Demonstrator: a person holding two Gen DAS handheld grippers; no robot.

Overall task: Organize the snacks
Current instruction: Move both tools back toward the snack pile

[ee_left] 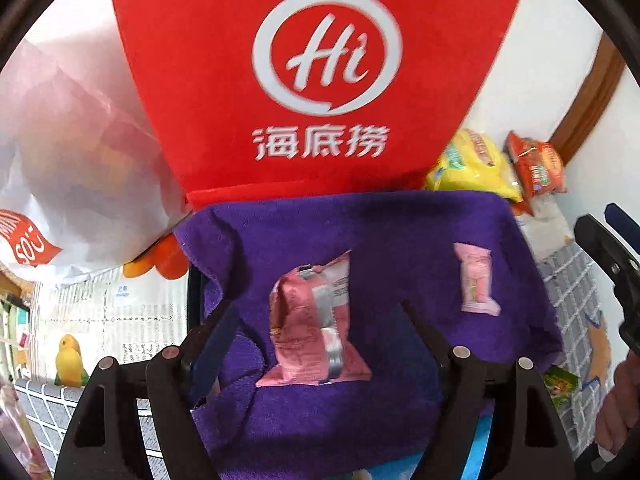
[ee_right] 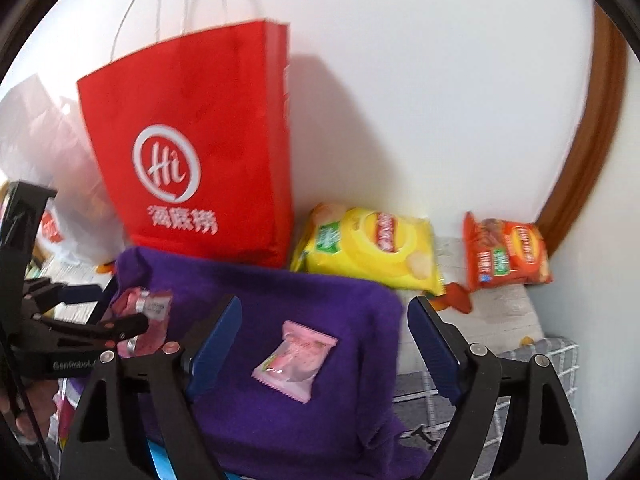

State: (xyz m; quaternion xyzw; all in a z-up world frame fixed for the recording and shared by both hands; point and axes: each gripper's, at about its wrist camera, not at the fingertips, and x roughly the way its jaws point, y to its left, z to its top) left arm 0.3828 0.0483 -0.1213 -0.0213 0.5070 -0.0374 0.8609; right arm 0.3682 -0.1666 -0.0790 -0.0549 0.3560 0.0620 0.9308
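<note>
a: so what are the tongs doing? the left gripper (ee_left: 316, 320) is spread wide, and the big pink packet (ee_left: 316, 320) sits right between its fingers, no squeeze that i can see.

b: agreed, looks lined up for a grab, not holding. the right gripper (ee_right: 324, 344) is spread too, with the small pink candy pack (ee_right: 294, 360) lying flat between its fingers, apart from both.

a: both packs rest on the purple towel (ee_right: 280, 432), probably a sorting spot.

b: beyond the tongs, the red paper bag (ee_right: 192, 152) stands against the wall, likely the drop target. right of it the yellow chip bag (ee_right: 368, 248) and orange chip bag (ee_right: 506, 254) wait their turn.
</note>
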